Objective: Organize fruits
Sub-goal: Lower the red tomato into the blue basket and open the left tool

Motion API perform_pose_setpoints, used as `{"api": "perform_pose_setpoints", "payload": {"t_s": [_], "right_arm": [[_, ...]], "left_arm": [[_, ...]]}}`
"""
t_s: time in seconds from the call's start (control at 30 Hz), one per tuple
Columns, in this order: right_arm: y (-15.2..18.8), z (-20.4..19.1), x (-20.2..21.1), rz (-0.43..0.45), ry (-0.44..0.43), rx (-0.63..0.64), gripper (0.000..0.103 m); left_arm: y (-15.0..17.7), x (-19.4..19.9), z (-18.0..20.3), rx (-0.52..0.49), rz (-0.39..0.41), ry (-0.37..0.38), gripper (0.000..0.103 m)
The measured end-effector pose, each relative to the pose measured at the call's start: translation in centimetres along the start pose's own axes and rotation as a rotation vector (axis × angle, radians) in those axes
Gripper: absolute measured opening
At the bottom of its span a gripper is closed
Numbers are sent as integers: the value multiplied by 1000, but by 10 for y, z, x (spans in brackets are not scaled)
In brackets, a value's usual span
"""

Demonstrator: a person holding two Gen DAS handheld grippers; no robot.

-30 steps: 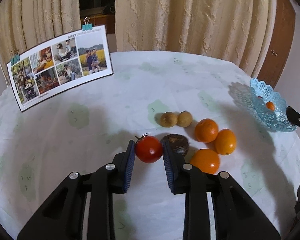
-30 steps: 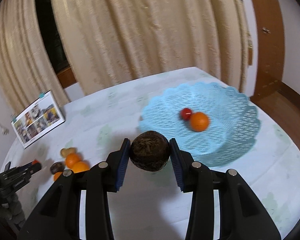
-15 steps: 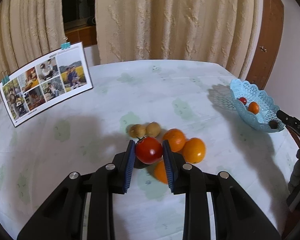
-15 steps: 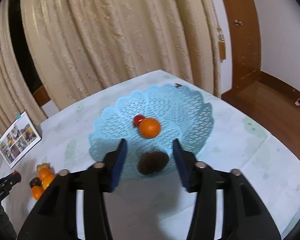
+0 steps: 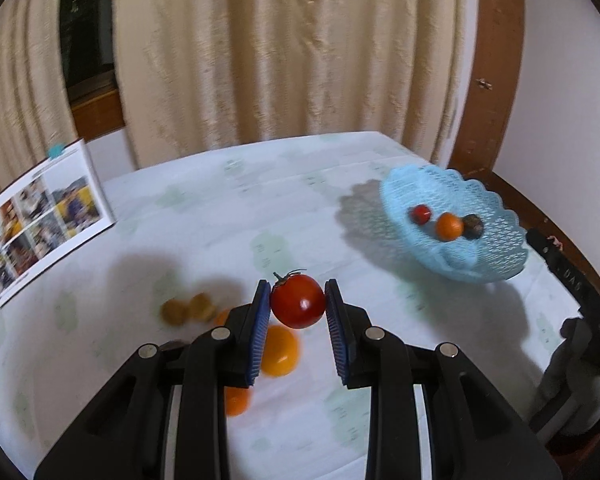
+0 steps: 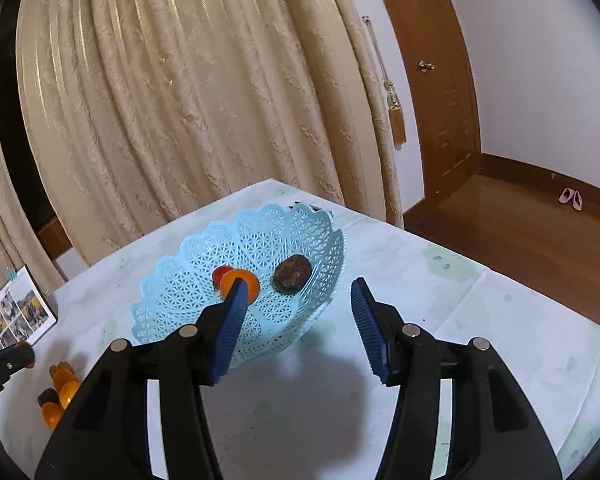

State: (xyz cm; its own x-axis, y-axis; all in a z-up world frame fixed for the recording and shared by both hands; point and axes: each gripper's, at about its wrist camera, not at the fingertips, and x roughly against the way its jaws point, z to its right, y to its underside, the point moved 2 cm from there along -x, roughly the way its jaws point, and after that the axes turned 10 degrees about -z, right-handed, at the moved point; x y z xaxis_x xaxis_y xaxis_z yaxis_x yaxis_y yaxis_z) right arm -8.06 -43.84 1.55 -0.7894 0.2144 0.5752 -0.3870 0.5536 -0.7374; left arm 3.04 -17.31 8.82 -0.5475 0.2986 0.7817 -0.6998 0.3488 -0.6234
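My left gripper [image 5: 298,306] is shut on a red tomato [image 5: 297,306] and holds it above the table. Below it lie oranges [image 5: 279,350] and two small brown fruits [image 5: 188,309]. The light blue lattice basket [image 5: 492,256] stands at the right and holds a small tomato [image 5: 421,213], an orange [image 5: 449,226] and a dark brown fruit [image 5: 473,226]. My right gripper [image 6: 298,300] is open and empty, just in front of the basket [image 6: 180,300]; the dark brown fruit [image 6: 292,273] lies inside it.
A photo calendar [image 5: 40,220] stands at the table's left back. Curtains hang behind the table. The table's right edge drops to a wooden floor [image 6: 520,232]. The fruit pile also shows far left in the right wrist view [image 6: 58,394].
My left gripper lifted the tomato and swung right toward the basket. My right gripper let the dark brown fruit go into the basket, opened wider and drew back.
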Motion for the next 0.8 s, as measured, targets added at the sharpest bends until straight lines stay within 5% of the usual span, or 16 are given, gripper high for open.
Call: {"api": "perform_pose_setpoints", "payload": {"t_s": [0.43, 0.73, 0.77, 0.8], "right_arm": [[0, 8, 8, 42, 22, -55, 55], [-2, 15, 9, 46, 22, -79, 61], [-2, 15, 9, 47, 22, -79, 61], [-2, 15, 9, 47, 21, -80, 61]], "left_arm": [[-43, -40, 92, -103, -6, 147, 28], [-51, -64, 129, -155, -24, 165, 31], [-50, -64, 130, -154, -24, 163, 45], [-51, -64, 130, -147, -19, 155, 71]]}}
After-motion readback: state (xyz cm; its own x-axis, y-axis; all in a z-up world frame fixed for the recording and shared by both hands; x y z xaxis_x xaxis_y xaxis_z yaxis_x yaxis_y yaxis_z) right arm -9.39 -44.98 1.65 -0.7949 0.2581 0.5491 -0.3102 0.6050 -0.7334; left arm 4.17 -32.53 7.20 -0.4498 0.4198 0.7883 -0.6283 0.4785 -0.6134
